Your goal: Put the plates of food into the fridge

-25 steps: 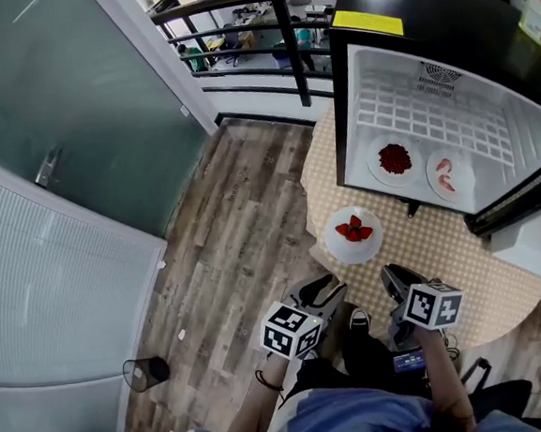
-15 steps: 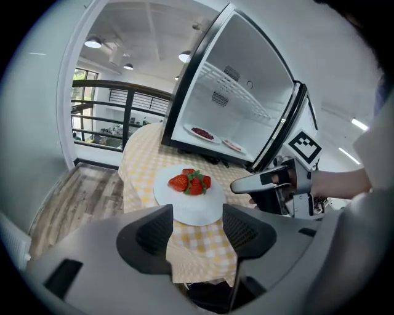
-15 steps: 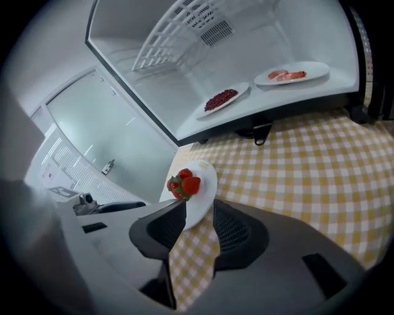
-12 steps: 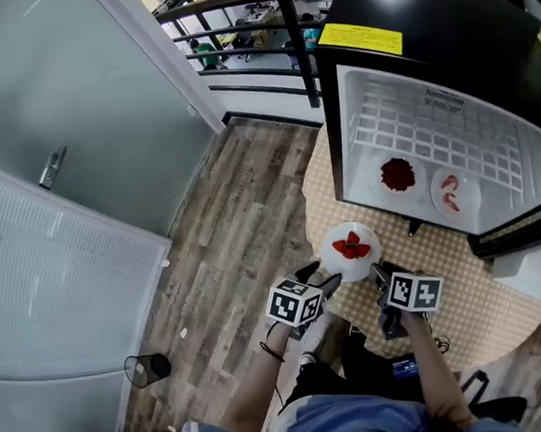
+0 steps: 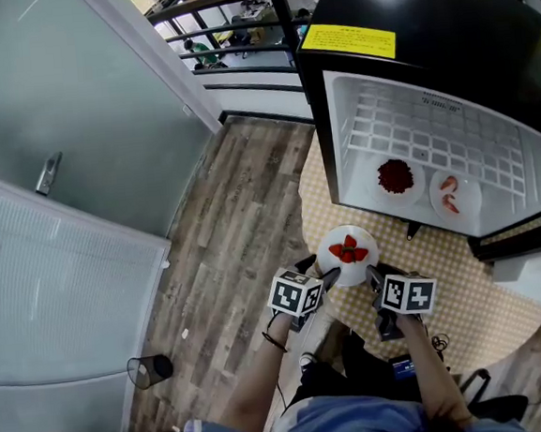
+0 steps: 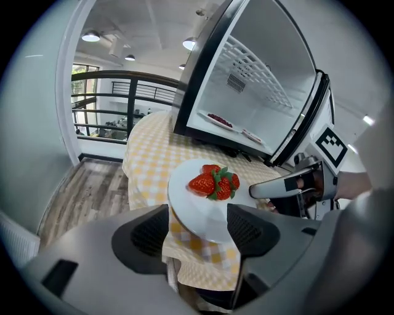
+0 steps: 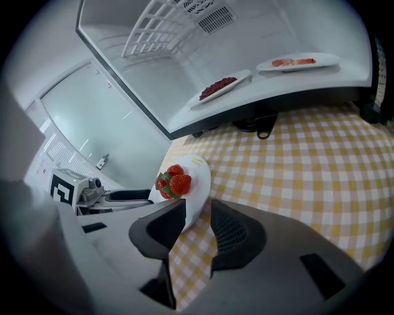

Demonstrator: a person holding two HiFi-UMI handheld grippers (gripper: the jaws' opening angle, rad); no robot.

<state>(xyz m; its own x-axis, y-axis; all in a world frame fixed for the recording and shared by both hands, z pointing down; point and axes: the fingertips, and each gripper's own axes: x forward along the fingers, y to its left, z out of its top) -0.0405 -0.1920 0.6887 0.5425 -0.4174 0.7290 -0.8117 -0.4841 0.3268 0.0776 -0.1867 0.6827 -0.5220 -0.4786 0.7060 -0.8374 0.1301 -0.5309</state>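
Note:
A white plate [image 5: 347, 251] with strawberries [image 6: 214, 182] sits at the near edge of the yellow checked table [image 5: 455, 279], in front of the open black fridge [image 5: 406, 48]. My left gripper [image 6: 198, 229] is at the plate's near left rim, its jaws opening, with the rim [image 6: 206, 209] between them and no pad pressing. My right gripper [image 7: 198, 224] stands open at the plate's right rim [image 7: 196, 184], straddling the rim and the tablecloth's edge. Two plates are inside the fridge, one of dark red food [image 5: 396, 178] and one of pink food [image 5: 450, 195].
The fridge door [image 5: 525, 226] hangs open at the right. A wood floor [image 5: 233, 223], a glass door [image 5: 44, 98] and a black railing [image 5: 236, 35] lie to the left and behind. A small dark cup [image 5: 150, 369] stands on the floor.
Both grippers have moved forward from near my body to the strawberry plate's rim, and both sets of jaws have opened wider.

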